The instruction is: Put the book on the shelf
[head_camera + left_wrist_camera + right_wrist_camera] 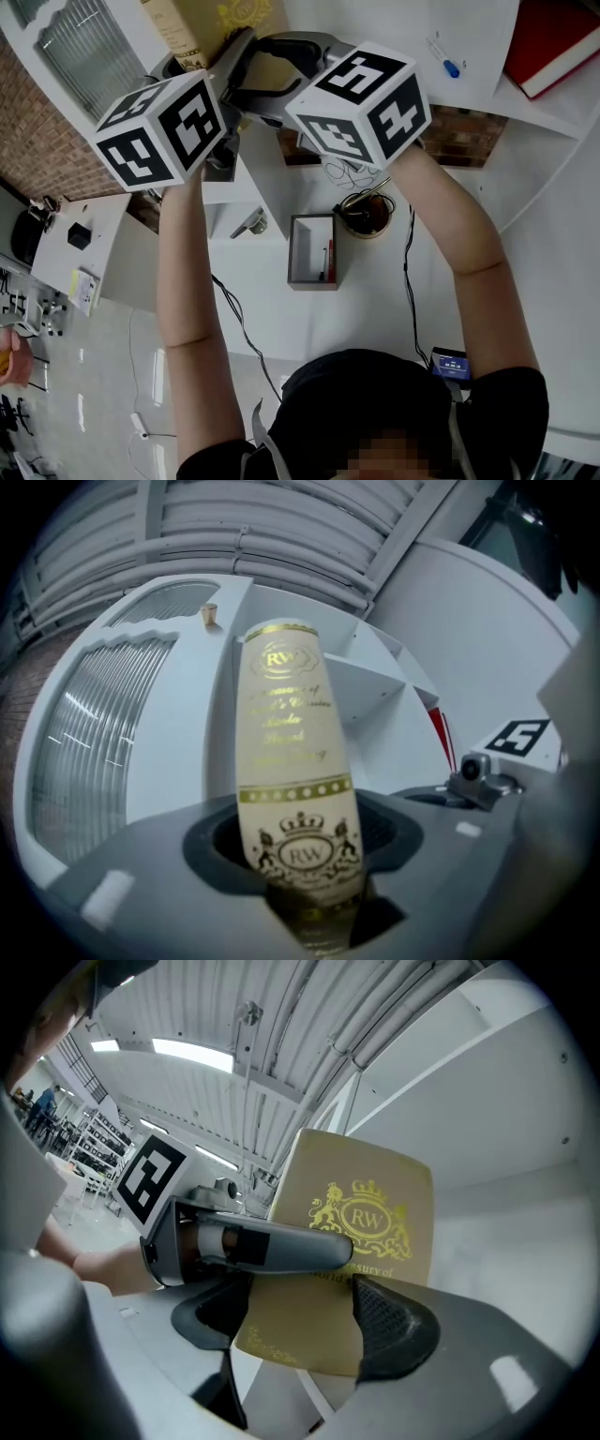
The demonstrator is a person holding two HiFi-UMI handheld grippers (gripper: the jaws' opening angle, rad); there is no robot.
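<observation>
Release step, I judge: the cream, gold-crested hardback book (pixel 295 789) stands upright at the white shelf (pixel 375 696). The left hand-held gripper (pixel 305 841) and right hand-held gripper (pixel 305 1316) bracket it, jaws apart. Next, draw both straight back from the shelf without tipping it.

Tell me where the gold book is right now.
Head view, top centre: the gold book is between the left gripper and right gripper, at the white shelf.

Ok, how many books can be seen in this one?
2. A gold book stands between the jaws of the left gripper and right gripper; a red book lies on the white shelf at the head view's upper right. Others may be hidden.
</observation>
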